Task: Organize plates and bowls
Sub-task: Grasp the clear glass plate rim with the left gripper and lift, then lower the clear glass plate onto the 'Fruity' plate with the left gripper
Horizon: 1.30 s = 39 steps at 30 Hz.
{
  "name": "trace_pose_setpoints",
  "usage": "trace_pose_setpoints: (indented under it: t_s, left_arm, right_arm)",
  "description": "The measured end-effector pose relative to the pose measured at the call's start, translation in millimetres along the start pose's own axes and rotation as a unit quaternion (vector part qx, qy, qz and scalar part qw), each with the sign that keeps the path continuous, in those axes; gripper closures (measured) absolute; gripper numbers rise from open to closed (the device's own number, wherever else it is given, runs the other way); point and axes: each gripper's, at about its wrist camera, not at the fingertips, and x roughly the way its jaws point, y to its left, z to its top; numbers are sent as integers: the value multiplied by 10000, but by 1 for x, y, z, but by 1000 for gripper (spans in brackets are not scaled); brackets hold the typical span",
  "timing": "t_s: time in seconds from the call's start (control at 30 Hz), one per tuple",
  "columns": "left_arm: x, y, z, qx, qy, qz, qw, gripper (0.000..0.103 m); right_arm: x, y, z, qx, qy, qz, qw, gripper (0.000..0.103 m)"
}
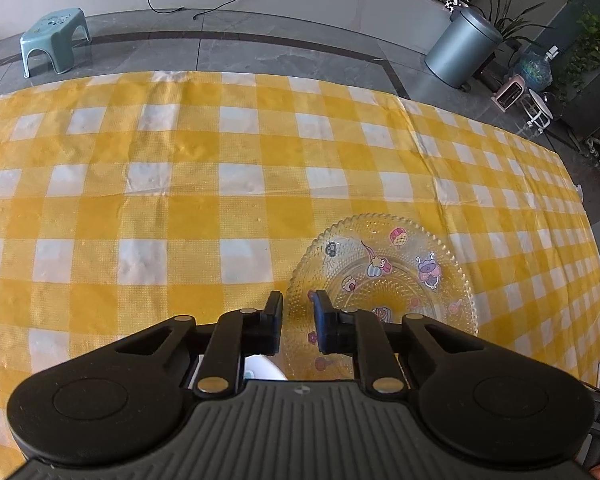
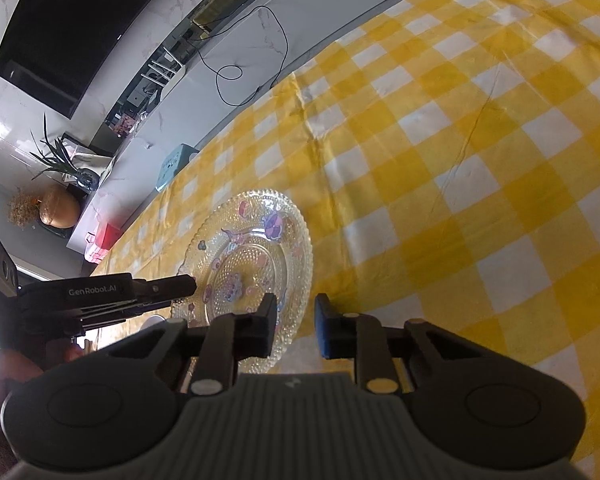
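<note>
A clear beaded glass plate (image 1: 384,288) with cartoon stickers lies flat on the yellow checked tablecloth (image 1: 180,208). My left gripper (image 1: 299,312) is open over the plate's near left rim, one finger on each side of the edge. In the right wrist view the same plate (image 2: 256,256) lies ahead and left. My right gripper (image 2: 296,314) is open, its left finger over the plate's near rim. The left gripper (image 2: 180,286) shows there from the side at the plate's left rim. A white object (image 1: 262,368), partly hidden, sits below my left fingers.
The table's far edge runs across the left wrist view, with a blue stool (image 1: 54,38) and a grey bin (image 1: 462,50) on the floor beyond. A TV (image 2: 68,24) and a low cabinet stand past the table in the right wrist view.
</note>
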Motion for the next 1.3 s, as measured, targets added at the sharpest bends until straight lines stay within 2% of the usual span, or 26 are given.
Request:
trace_pose_setpoints:
  t_s: [0.03,0.1,0.37,0.63,1.03,1.3]
  left_arm:
    - [-1,-1,0,16,-10,35,10000,85]
    - [-3,-3,-1,-2,5,65,10000,87]
    - [-21,-23,-14,151,46,120,9998,93]
    - [-55,-56,-41,365,9,180,9992,93]
    - [-115,-99,-111,18,-422,97,9991,95]
    - [-123,-118,-176,-439,-696,97,9966,95]
  right_arm:
    - [1,0,0,30,27,-21,10000,95]
    - [0,-1,0,64,24,-27,10000,97]
    - [-19,-7,-6,116,28,-84,9999,96]
    - [-60,-13,-26,133,-7,-46,9999,96]
    - [-138,-35,-73,165,-89,181,9997,95]
    - [-174,-57,-106,114,-117,119,9998,96]
